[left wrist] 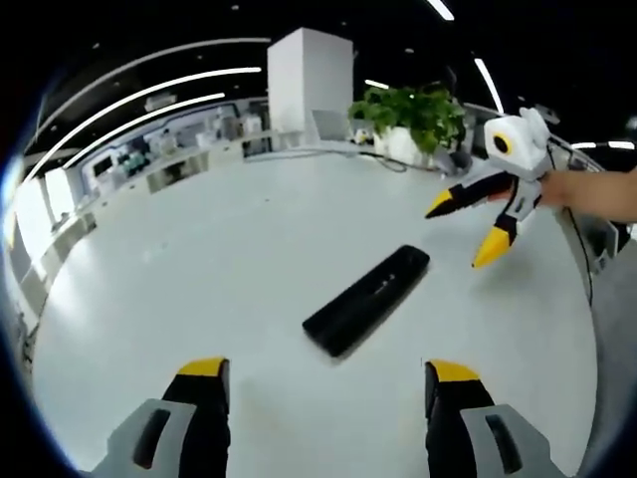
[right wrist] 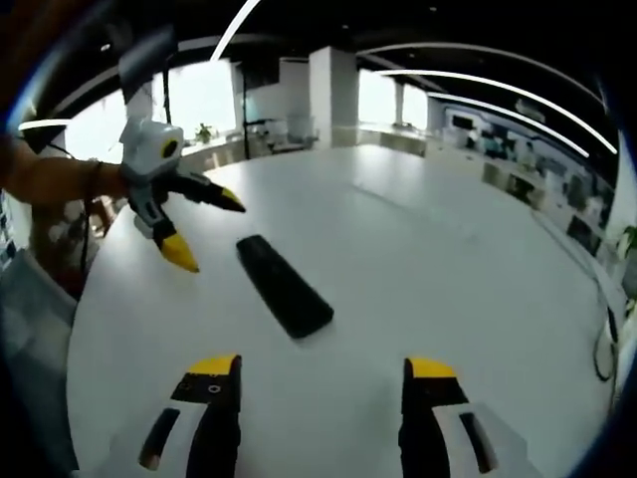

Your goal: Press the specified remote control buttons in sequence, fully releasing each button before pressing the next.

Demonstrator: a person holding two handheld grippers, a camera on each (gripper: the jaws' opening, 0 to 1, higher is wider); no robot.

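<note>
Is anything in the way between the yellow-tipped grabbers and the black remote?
Nothing visible is. Bare white table lies between the remote and both open grippers, the left gripper and the right gripper.

Left hand-held gripper (left wrist: pixel 328 373) spread wide, right hand-held gripper (right wrist: pixel 323 370) likewise (both empty)

A big white round table (left wrist: pixel 199 269) sits under ceiling light strips (left wrist: pixel 149 90); at one o'clock, a potted plant (left wrist: pixel 410 115) beside a white pillar (left wrist: pixel 311 80).

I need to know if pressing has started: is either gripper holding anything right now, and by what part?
Nothing is held. The left gripper and right gripper both hang open above the table, clear of the black remote control.
</note>
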